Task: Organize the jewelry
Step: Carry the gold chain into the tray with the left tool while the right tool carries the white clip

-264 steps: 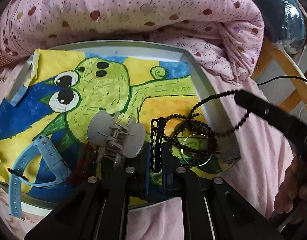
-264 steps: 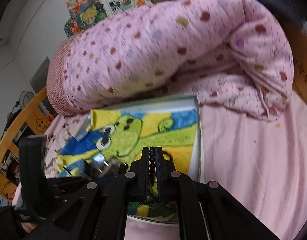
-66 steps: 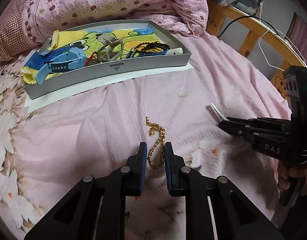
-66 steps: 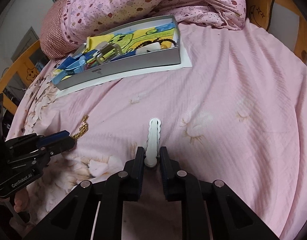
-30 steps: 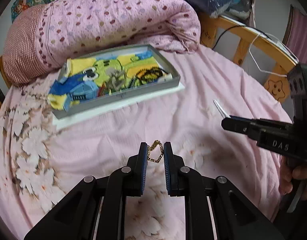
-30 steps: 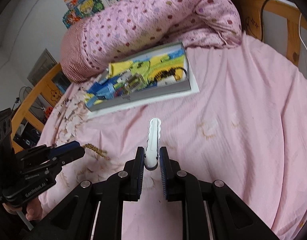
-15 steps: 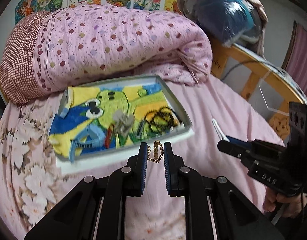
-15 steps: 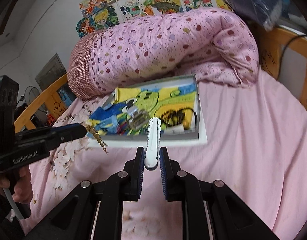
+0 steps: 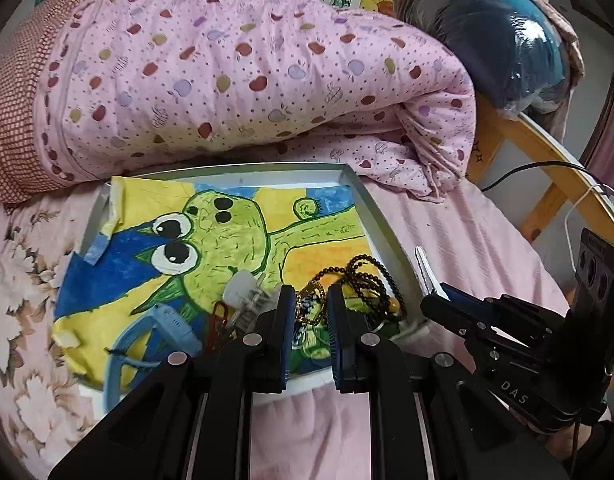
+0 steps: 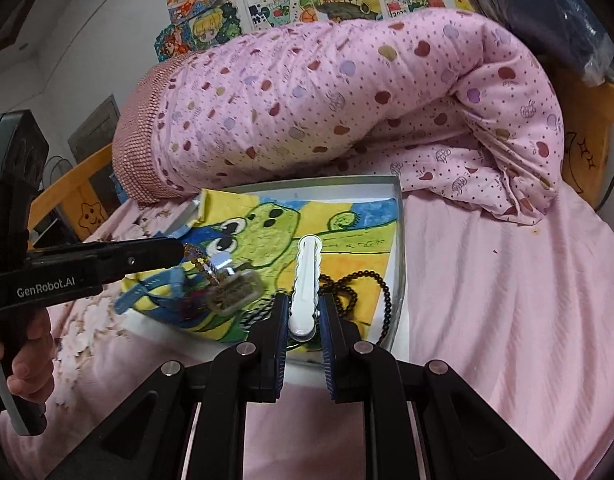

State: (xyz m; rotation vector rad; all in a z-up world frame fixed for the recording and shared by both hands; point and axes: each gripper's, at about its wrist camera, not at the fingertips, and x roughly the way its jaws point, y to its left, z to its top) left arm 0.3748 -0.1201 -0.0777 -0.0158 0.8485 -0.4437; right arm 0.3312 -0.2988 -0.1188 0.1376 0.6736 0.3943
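- The left tongs (image 9: 310, 314) hang over the near edge of the tray (image 9: 381, 224), clenched on a gold chain (image 9: 311, 307) that dangles above the tray floor.
- In the right wrist view the chain (image 10: 201, 265) hangs from the left tongs' (image 10: 179, 249) tip over the tray's left half.
- The right tongs (image 10: 303, 322) are clenched on a white clip (image 10: 307, 280), held upright over the tray's (image 10: 399, 240) near edge; in the left wrist view the clip (image 9: 425, 270) sticks up from the right tongs (image 9: 437, 300) just outside the tray's right wall.
- The tray lies on the bed (image 10: 507, 300), against a rolled pink quilt (image 10: 347, 92), and is lined with a frog drawing (image 9: 223, 236).
- Inside the tray, near its front: a black bead string (image 9: 373, 280) at the right, a grey claw clip (image 9: 243, 292) in the middle, a blue watch (image 9: 155, 328) at the left.
- Between watch and claw clip lies something red (image 9: 218, 312); I cannot tell what it is.
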